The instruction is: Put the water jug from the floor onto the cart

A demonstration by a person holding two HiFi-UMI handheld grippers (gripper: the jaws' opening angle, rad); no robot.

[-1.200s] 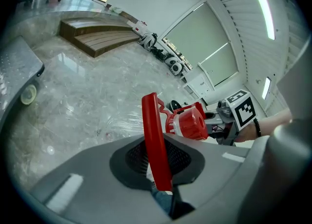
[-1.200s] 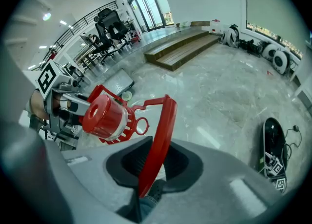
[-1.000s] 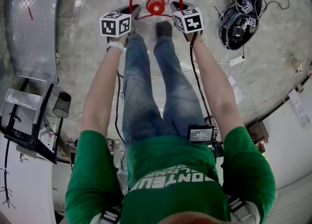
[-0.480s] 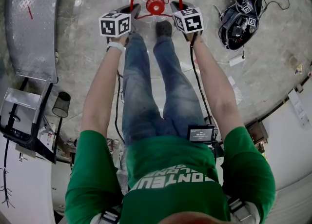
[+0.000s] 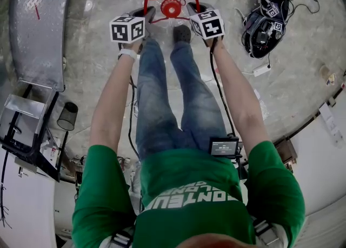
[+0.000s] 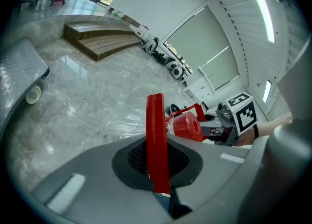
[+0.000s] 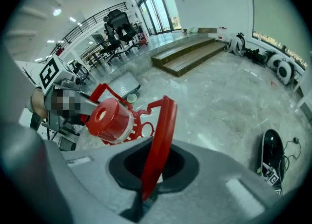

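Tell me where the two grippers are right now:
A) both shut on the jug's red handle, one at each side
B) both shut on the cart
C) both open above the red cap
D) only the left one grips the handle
A: the left gripper and the right gripper each show their jaws clamped on a side loop of the red handle, with the red cap between them.

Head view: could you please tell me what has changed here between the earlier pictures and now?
Nothing visibly moved. The left gripper and the right gripper are shut on the red handle of the water jug, one at each side, as before. The jug stands on the floor, not yet lifted, and the cart stays off to the left.
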